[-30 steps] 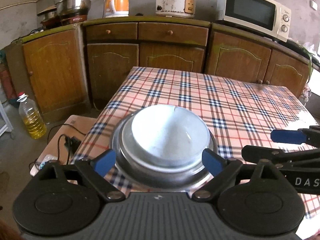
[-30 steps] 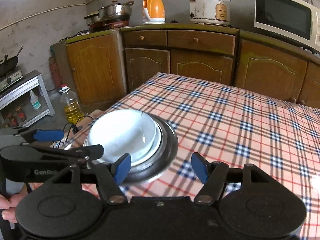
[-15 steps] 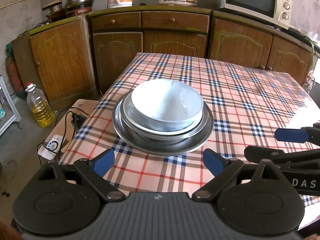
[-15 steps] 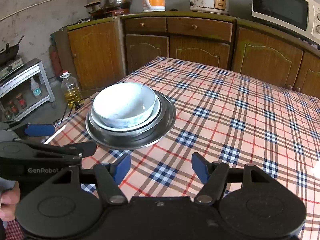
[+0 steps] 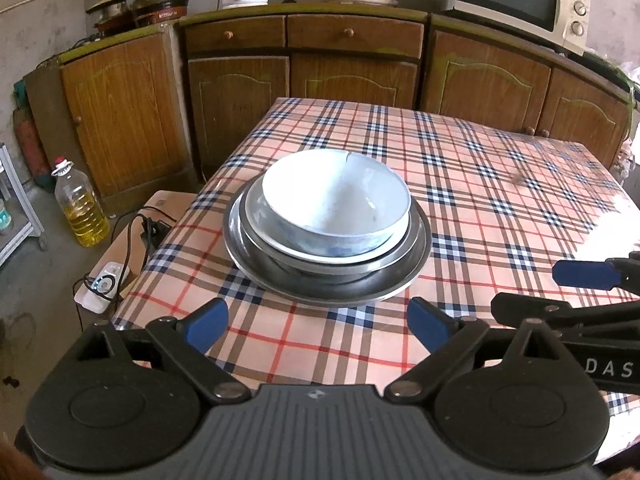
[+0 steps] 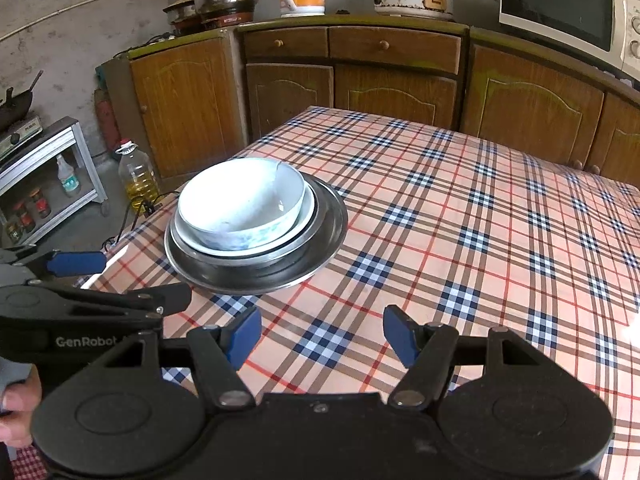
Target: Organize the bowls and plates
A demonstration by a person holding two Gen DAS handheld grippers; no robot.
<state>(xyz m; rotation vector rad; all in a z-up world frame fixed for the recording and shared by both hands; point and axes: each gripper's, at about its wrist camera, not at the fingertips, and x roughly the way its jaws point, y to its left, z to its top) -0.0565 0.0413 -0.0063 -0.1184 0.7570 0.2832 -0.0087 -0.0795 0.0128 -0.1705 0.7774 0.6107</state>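
Stack of dishes near the table's point(image 5: 500, 184) left edge, toward its near corner: white bowl point(image 5: 336, 196) uppermost, nested in a white plate point(image 5: 400, 236), then a shallow steel dish point(image 5: 256, 232), then a wide steel plate point(image 5: 408, 276) at the base. Right of the stack, a long run of bare cloth to the far and right edges; left of the stack, only a narrow strip of cloth before the drop to the floor. Between stack and near edge, a short band of open cloth.

Bowl round, glazed, faint blue pattern on its outer wall point(image 6: 240, 236), a thin crack or chip at the far rim. Steel plate point(image 6: 316, 248) round, dull-polished, with a raised lip. Cloth smooth and glossy, checked in red, navy and tan on peach. Behind the stack, wooden cabinets point(image 5: 356, 68) along the wall.

Left gripper point(image 5: 318, 326) low over the near edge, tilted down toward the stack, jaws spread wide, blue pads point(image 5: 208, 320) clear of the steel plate, nothing between them. Right gripper point(image 6: 322, 336) right of the stack, likewise tilted down, jaws apart over bare cloth, empty. Fingers of a hand point(image 6: 16, 412) on the left gripper's handle, at the right wrist view's lower left.
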